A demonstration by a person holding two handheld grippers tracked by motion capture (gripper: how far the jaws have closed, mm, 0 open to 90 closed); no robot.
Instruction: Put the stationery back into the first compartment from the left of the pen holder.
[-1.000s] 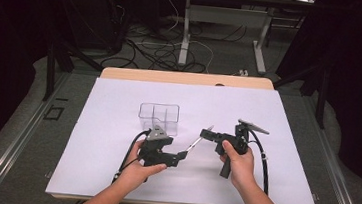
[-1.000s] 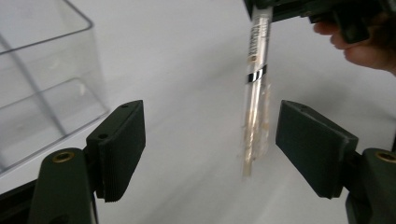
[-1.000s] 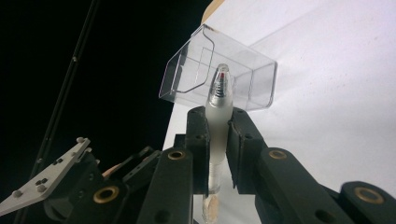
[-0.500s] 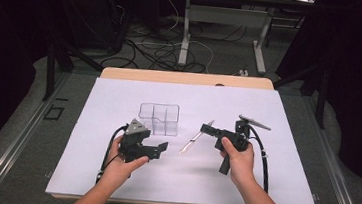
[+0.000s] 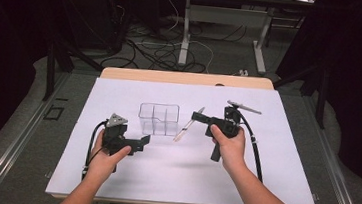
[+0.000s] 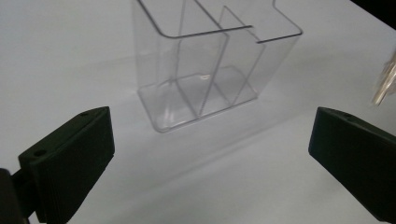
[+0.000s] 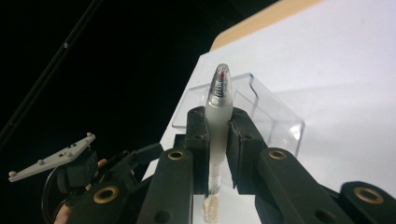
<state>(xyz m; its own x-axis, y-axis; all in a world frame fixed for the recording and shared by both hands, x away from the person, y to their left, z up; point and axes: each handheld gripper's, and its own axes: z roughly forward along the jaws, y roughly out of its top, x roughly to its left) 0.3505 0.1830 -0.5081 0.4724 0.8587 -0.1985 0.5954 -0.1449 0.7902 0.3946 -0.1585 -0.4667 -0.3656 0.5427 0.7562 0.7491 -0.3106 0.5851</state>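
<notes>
Since the earlier high-view frames the left claw (image 5: 143, 141) has slid away from the middle toward the lower left of the frame, its jaws have just been opening, and they now stand wide apart with nothing between them, while the right claw (image 5: 195, 116) has lifted off the white paper-covered desk (image 5: 284, 157). That right claw is clamped tight on a slim translucent pen with a clear tip (image 5: 186, 125), held slantwise just right of the clear plastic divided organiser box (image 5: 159, 118) at the centre of the high view. In the right gripper view the pen (image 7: 219, 100) stands between the pads with its tip toward the box (image 7: 275, 116). To do the drop well, I judge the pen should be tipped nearer upright and brought over one compartment before release. In the left gripper view the box (image 6: 205, 70) sits ahead of the open jaws, so the free claw could steady its wall.
</notes>
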